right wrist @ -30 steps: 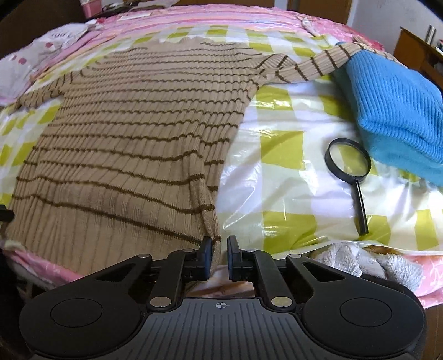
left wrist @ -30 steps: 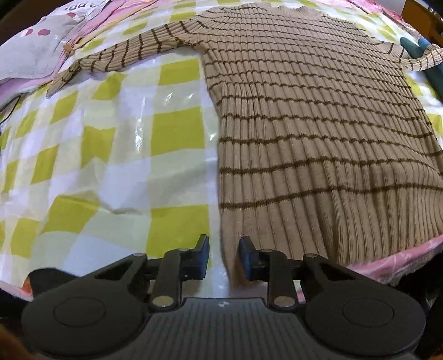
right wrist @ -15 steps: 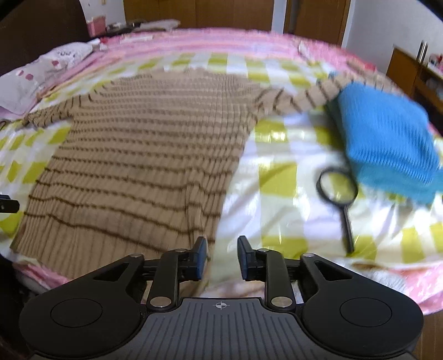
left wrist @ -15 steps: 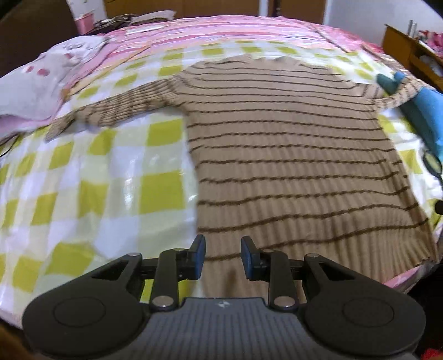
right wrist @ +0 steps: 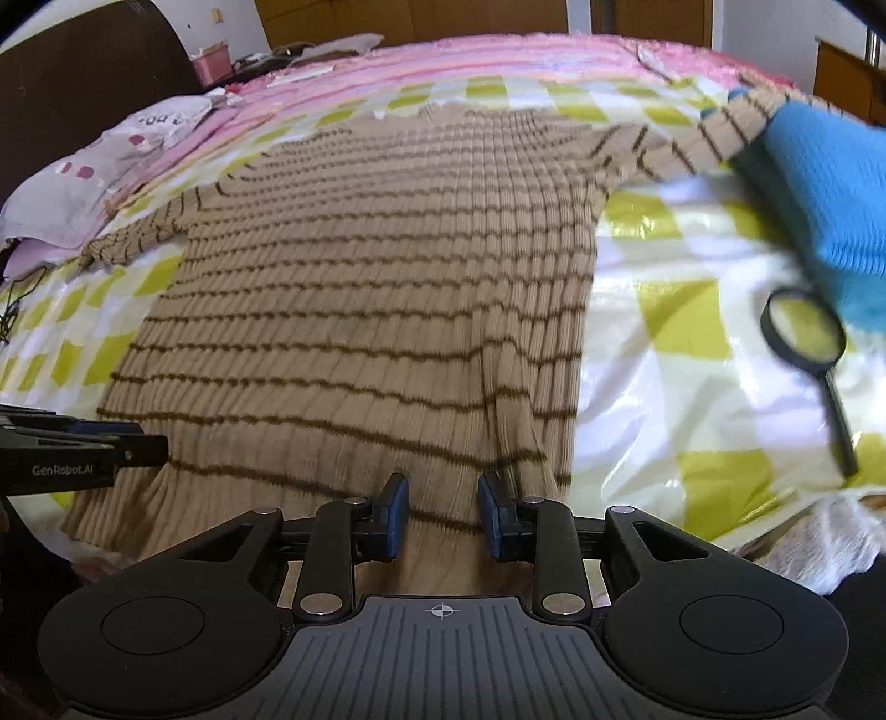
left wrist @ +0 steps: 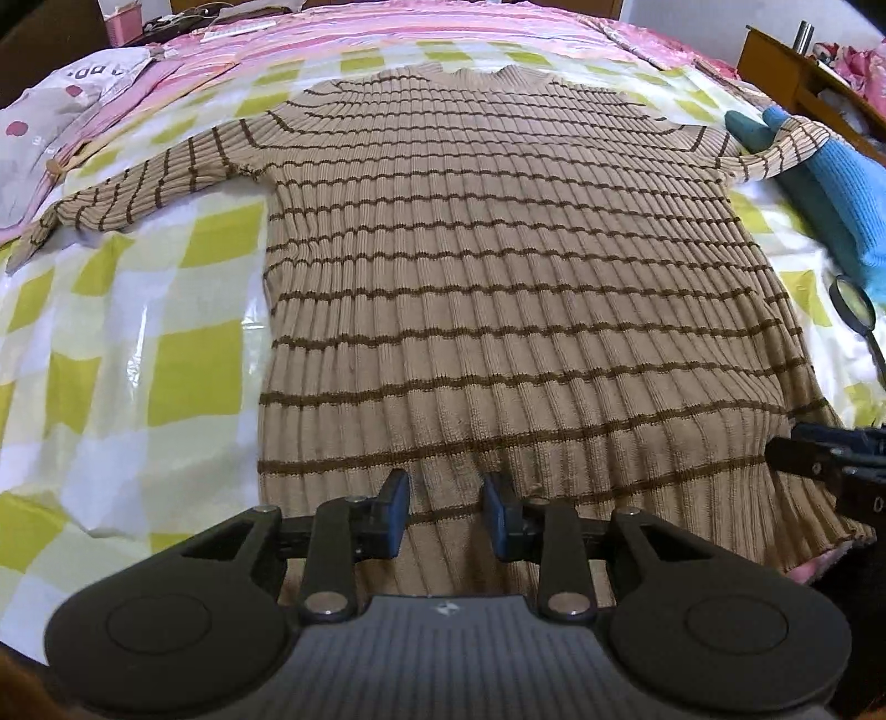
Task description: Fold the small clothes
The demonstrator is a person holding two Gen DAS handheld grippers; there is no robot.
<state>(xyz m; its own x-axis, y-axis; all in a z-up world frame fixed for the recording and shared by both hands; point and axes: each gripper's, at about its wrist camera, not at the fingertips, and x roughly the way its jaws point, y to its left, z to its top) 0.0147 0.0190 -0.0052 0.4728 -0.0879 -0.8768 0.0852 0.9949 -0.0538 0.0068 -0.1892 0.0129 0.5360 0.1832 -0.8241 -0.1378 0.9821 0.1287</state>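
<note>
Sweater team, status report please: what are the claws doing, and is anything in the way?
Left claw open, right claw open, both over the hem. Striped sweater flat, unfolded, sleeves spread. Right sleeve on blue knit; magnifying glass beside it.

Pink bed (right wrist: 498, 61), dark headboard (right wrist: 83, 83), wooden doors (right wrist: 421, 19) behind.

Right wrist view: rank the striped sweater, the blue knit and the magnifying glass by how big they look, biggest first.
1. Striped sweater, fills most of the bed.
2. Blue knit, cut off by the frame edge, so its full extent is unsure.
3. Magnifying glass, clearly smallest.
</note>
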